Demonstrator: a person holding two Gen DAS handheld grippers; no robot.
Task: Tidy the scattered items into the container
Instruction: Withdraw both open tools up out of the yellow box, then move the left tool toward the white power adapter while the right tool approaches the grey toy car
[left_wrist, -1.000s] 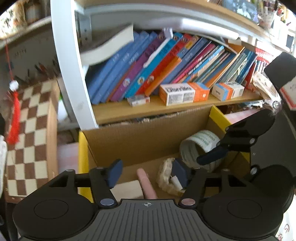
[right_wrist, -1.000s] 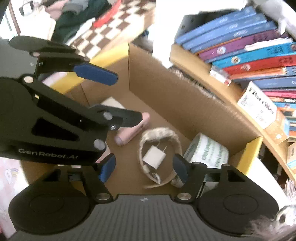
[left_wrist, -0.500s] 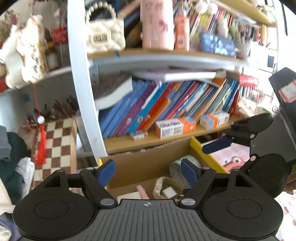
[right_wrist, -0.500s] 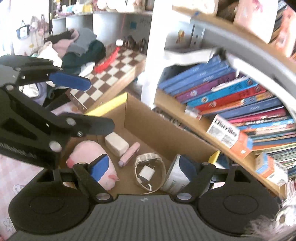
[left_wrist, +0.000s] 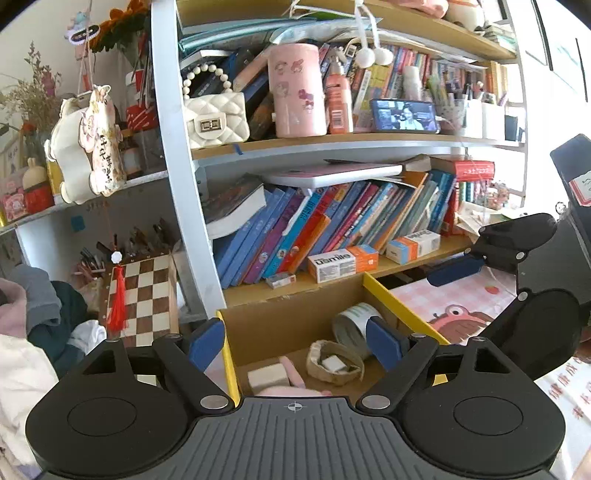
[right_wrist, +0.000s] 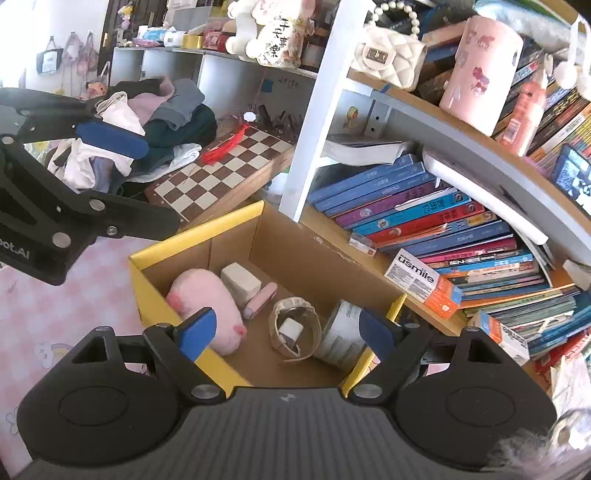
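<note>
Cardboard, yellow-rimmed, the box (left_wrist: 295, 325) sits below a crowded bookshelf (left_wrist: 332, 284) in the left wrist view, where the left tongs (left_wrist: 295, 343) hang spread and empty above it. Inside the box lie a white block (left_wrist: 267, 376), a tan coiled strap (left_wrist: 334, 363) around a white charger (left_wrist: 332, 363), and a tape roll (left_wrist: 351, 325). On the shelf just behind the box, a carton reads "usmile" (left_wrist: 341, 263).

From the right wrist view, the right tongs (right_wrist: 282, 332) are likewise spread, gripping nothing, over the same box (right_wrist: 199, 236). A pink plush toy (right_wrist: 203, 306) lies along the box's left wall, beside the white block (right_wrist: 240, 282) and a pink tube (right_wrist: 260, 299). "usmile" (right_wrist: 421, 280) shows again on the carton behind the box.
</note>
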